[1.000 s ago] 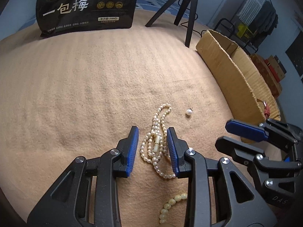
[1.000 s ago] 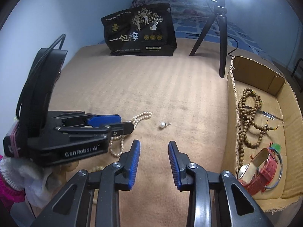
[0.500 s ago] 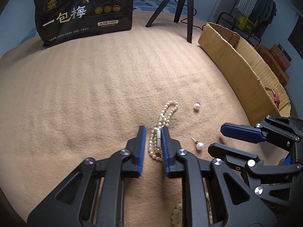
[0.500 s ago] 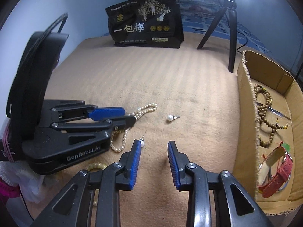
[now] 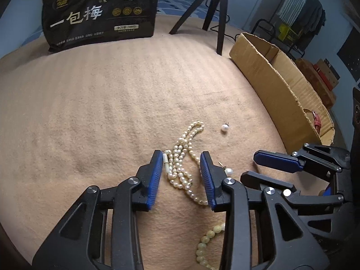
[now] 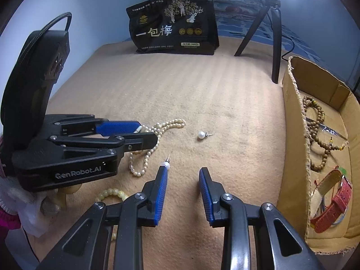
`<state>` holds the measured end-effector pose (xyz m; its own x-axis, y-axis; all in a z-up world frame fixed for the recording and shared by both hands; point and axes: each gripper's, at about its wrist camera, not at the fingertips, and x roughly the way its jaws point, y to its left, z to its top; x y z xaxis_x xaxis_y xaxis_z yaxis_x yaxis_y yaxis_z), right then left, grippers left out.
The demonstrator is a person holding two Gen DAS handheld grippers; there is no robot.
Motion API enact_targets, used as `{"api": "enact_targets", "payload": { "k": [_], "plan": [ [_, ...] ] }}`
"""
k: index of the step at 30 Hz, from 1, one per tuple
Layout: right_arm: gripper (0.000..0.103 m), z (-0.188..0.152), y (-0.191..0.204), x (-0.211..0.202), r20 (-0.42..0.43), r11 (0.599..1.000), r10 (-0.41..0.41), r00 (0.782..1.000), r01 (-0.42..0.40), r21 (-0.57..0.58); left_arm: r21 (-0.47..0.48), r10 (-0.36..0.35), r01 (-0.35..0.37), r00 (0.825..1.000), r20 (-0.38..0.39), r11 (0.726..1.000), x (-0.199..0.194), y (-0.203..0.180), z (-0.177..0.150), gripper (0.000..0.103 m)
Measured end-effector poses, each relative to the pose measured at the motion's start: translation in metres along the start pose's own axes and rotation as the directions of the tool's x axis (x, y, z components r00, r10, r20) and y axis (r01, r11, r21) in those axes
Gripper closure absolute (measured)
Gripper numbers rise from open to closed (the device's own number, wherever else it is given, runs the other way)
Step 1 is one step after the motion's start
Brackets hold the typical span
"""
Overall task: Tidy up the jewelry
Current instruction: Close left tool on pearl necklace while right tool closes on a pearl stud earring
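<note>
A white pearl necklace [image 5: 181,157] lies bunched on the tan blanket; it also shows in the right wrist view [image 6: 155,135]. My left gripper [image 5: 181,164] is open, its fingers either side of the necklace, low over it. Two pearl stud earrings lie nearby: one farther out [image 5: 224,127] [image 6: 201,135], one close by my right gripper [image 5: 227,171] [image 6: 166,163]. My right gripper [image 6: 183,175] is open and empty over bare blanket. A pale green bead bracelet [image 5: 205,245] [image 6: 110,194] lies near me.
A cardboard box [image 6: 292,148] stands on the right, holding a brown bead string [image 6: 315,121] and a red-strapped watch [image 6: 333,204]. A black snack bag [image 6: 173,33] and a black tripod [image 6: 273,33] stand at the back.
My left gripper was open around the necklace, closed on it half a second ago, and has opened again. The necklace has shifted a little. My right gripper stayed open.
</note>
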<state>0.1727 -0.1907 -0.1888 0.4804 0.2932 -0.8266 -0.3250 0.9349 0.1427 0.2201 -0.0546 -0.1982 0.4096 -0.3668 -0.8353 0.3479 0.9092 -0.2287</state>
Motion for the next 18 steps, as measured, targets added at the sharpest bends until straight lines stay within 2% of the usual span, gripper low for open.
{"api": "enact_targets", "payload": {
  "k": [6,9,12,18],
  "plan": [
    [0.073,-0.002,0.004,0.001,-0.005,1.000,-0.004,1.000,0.004,-0.016,0.064,0.080,-0.080,0.997,-0.004,0.995,0.011,-0.014,-0.001,0.070],
    [0.073,-0.001,0.006,0.003,-0.007,1.000,-0.005,1.000,0.005,-0.024,0.093,0.122,-0.122,0.992,0.008,0.988,0.014,-0.016,-0.002,0.084],
    [0.073,0.000,0.011,0.005,-0.010,0.999,-0.006,1.000,0.006,-0.039,0.083,0.120,-0.120,0.993,0.011,0.989,0.012,-0.008,-0.002,0.094],
    [0.076,0.004,0.019,0.013,-0.016,0.997,-0.014,1.000,0.013,-0.074,0.070,0.108,-0.109,0.994,0.016,0.992,0.006,0.000,-0.006,0.096]
  ]
}}
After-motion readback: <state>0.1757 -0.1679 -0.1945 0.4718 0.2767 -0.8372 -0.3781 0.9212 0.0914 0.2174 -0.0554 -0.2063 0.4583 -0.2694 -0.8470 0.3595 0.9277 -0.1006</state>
